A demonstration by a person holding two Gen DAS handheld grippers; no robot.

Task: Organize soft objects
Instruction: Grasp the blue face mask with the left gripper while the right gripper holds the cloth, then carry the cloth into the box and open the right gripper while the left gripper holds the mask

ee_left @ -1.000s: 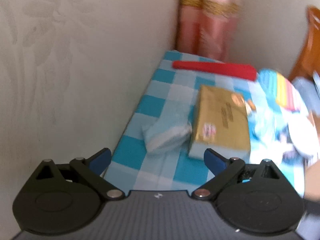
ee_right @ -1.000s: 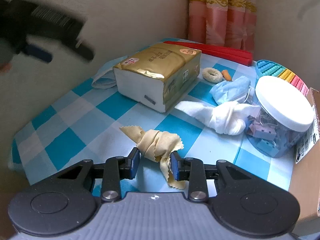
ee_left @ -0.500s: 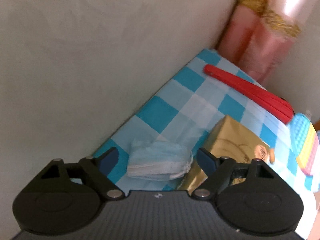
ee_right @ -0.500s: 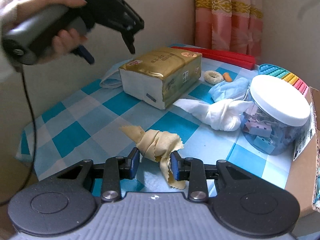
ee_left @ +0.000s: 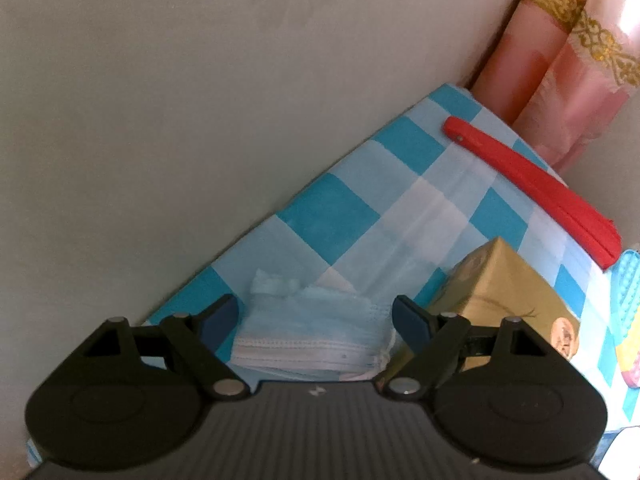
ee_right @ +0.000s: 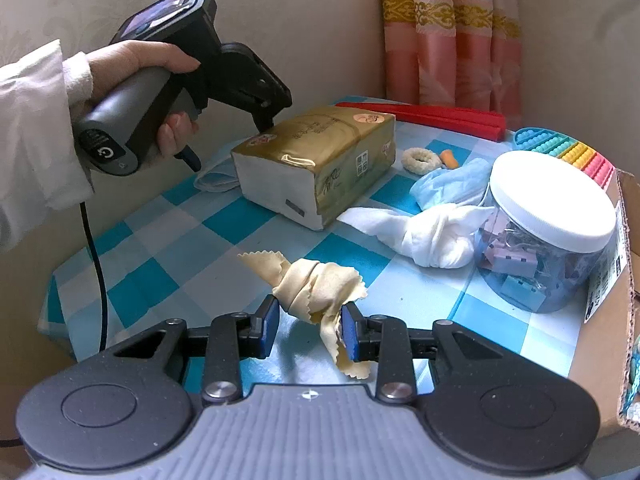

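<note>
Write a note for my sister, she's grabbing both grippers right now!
Left gripper: open, just been closing, blue face mask between its fingers, not pinched yet.
Right gripper: shut on knotted yellow cloth, low over the checked tablecloth.
White knotted cloth and crumpled blue cloth lie beside the clip jar.
Nothing looks sorted yet; all four soft things remain.

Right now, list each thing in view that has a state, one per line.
left gripper: open, jaws just closing, straddling the mask without pressing it
blue face mask: folded flat, on the checked tablecloth
right gripper: shut on the knotted yellow cloth
white cloth: knotted, lying loose
plastic jar: upright, lid on
tissue pack: sealed, lying flat
</note>
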